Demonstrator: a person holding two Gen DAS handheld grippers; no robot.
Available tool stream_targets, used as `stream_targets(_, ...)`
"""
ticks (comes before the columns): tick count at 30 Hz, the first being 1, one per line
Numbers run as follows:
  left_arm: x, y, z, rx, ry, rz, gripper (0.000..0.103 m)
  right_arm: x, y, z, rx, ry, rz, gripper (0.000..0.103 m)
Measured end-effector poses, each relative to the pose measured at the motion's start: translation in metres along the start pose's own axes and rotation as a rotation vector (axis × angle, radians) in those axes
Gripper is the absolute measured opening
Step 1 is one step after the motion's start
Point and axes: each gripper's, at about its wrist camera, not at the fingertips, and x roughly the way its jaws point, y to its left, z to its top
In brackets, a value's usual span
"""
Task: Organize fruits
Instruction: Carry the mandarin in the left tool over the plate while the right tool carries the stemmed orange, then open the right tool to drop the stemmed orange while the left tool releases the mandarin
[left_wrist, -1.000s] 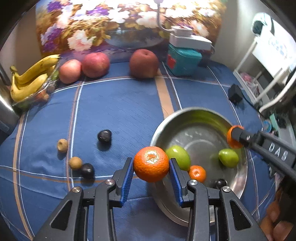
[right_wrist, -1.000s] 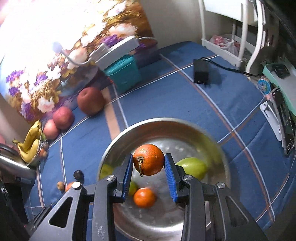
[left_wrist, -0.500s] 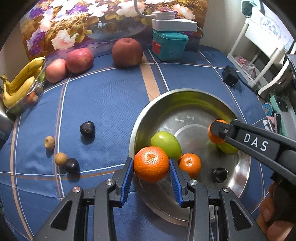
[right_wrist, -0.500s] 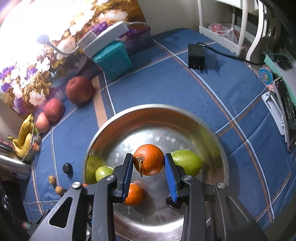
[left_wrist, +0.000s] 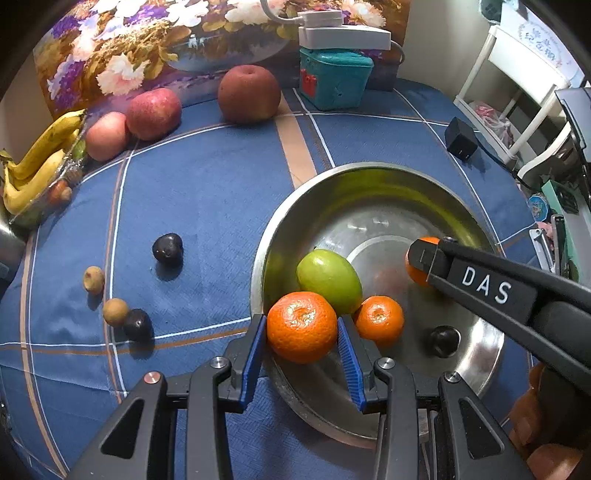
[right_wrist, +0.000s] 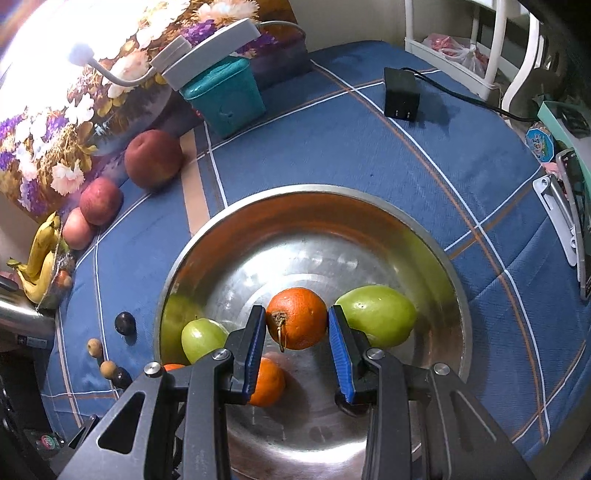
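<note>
Blue checked cloth covers the table under a shiny metal bowl. Left fingers pinch a big orange over the bowl's rim; right fingers pinch a stemmed orange above the bowl's middle

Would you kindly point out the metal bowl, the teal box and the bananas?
metal bowl (right_wrist: 317, 195): right wrist view, far rim.
teal box (left_wrist: 334, 83): left wrist view, front face.
bananas (left_wrist: 44, 142): left wrist view, top banana's middle.

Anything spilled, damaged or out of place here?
Nothing spilled or damaged. Four small fruits sit loose on the blue cloth left of the steel bowl; both grippers hold oranges over it.
</note>
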Motion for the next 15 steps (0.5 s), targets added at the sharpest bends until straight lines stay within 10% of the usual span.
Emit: stream_targets(15,0.0011,0.0005,0.0002,-0.004,0.012,-0.004,0.043,0.0073,0.0046,-0.0014,-0.027,0.022,-0.036,0.037)
